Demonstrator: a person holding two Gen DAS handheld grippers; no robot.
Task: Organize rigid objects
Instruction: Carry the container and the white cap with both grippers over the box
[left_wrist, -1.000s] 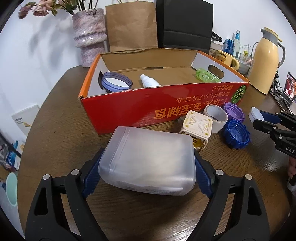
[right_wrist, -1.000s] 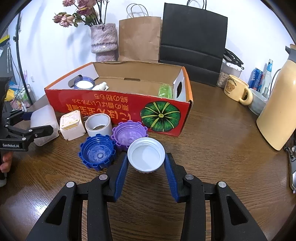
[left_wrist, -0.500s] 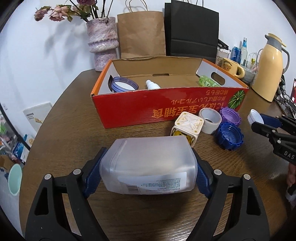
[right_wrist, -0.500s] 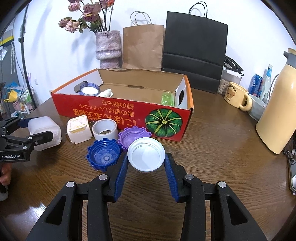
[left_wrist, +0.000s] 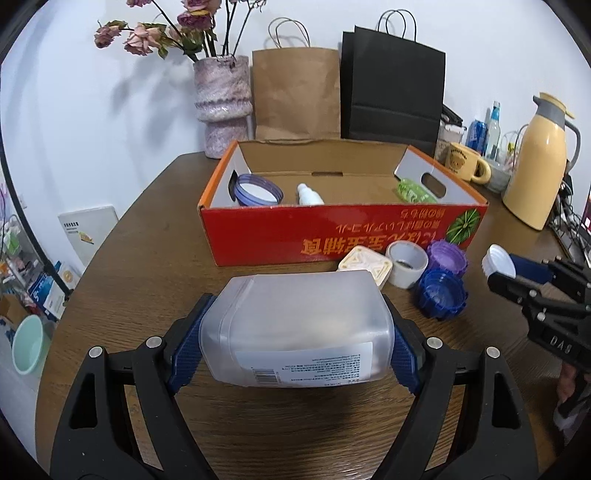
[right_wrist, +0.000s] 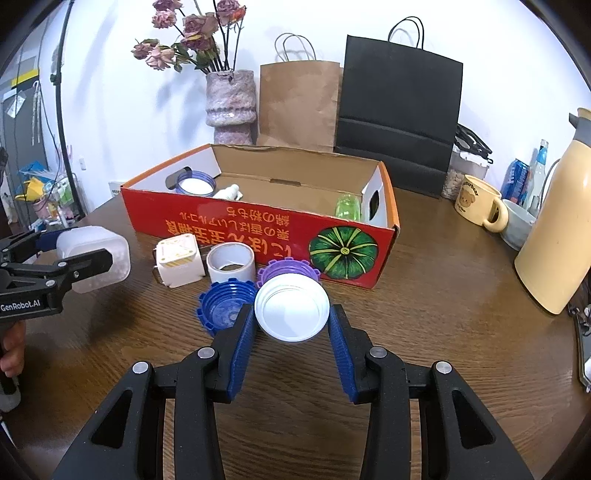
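While both loads hang clear of the table, carry step underway: left tool (left_wrist: 295, 332) clenches the tub (left_wrist: 295, 325), right tool (right_wrist: 291, 328) clenches the white lid (right_wrist: 291, 312), both short of the box (left_wrist: 332, 236). Next: lift over its near wall, release inside.

A round wooden table (left_wrist: 155, 236) stood against a plain white wall (left_wrist: 74, 122). Behind it were a vase (right_wrist: 231, 107) of dried flowers (pink, wilted), a brown paper bag (right_wrist: 297, 107) and a black one (right_wrist: 399, 110).
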